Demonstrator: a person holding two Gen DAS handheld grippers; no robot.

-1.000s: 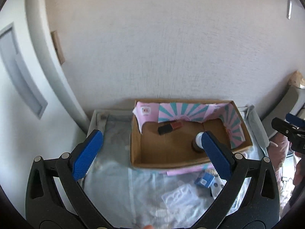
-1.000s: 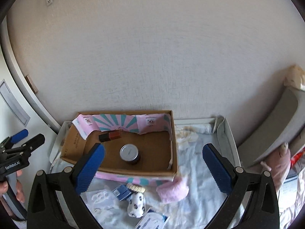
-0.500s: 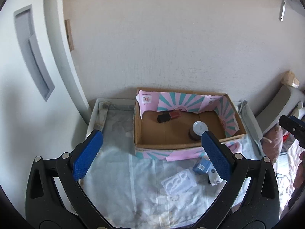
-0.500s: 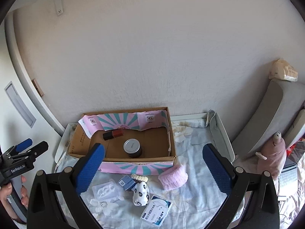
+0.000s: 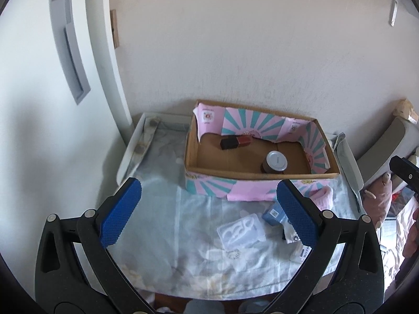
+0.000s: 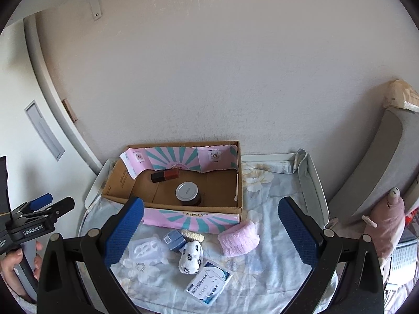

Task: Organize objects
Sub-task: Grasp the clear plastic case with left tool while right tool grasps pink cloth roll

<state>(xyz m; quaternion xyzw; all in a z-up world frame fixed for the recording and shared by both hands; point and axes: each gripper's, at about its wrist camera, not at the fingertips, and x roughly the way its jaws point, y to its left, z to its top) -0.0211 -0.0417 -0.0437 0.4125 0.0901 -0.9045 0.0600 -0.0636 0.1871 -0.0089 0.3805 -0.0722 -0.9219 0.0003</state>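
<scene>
Hovering wide-jawed above table (image 6: pixel 318 183): both grippers (image 5: pixel 207 209)

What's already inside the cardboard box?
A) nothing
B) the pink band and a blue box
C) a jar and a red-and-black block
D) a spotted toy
C: the jar and the red-and-black block lie in the box; the pink band sits outside it.

White wall (image 6: pixel 209 78) behind; grey cushion (image 6: pixel 379 172) right; pink plush (image 6: pixel 387 225) beside it.
</scene>
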